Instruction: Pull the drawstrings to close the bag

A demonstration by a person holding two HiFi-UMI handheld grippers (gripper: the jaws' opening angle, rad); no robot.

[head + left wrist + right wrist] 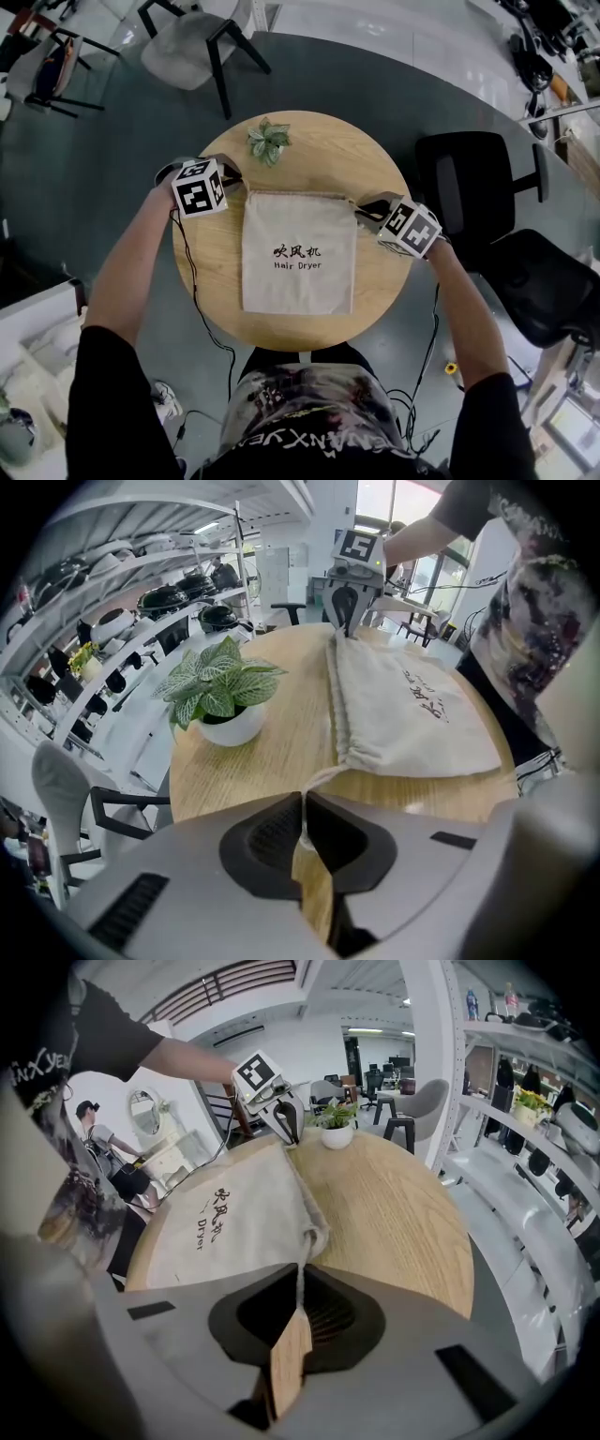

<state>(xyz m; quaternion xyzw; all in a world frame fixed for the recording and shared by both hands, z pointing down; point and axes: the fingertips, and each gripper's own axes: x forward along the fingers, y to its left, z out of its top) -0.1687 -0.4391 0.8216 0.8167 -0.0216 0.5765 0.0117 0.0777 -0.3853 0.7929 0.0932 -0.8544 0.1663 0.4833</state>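
Beige cloth drawstring bag (298, 251) lies flat at the centre of your round wooden worktop (328, 141). Your left claw (304, 803) is pinched on the pale left drawstring (323, 773) at the bag's top corner; your right claw (299, 1290) clamps the right drawstring (301, 1274).

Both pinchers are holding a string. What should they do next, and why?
Probably pull the two grippers apart, sideways away from the bag. The left gripper is shut on the left string and the right gripper is shut on the right string. Each is at a top corner, and the bag's mouth lies wide and flat.
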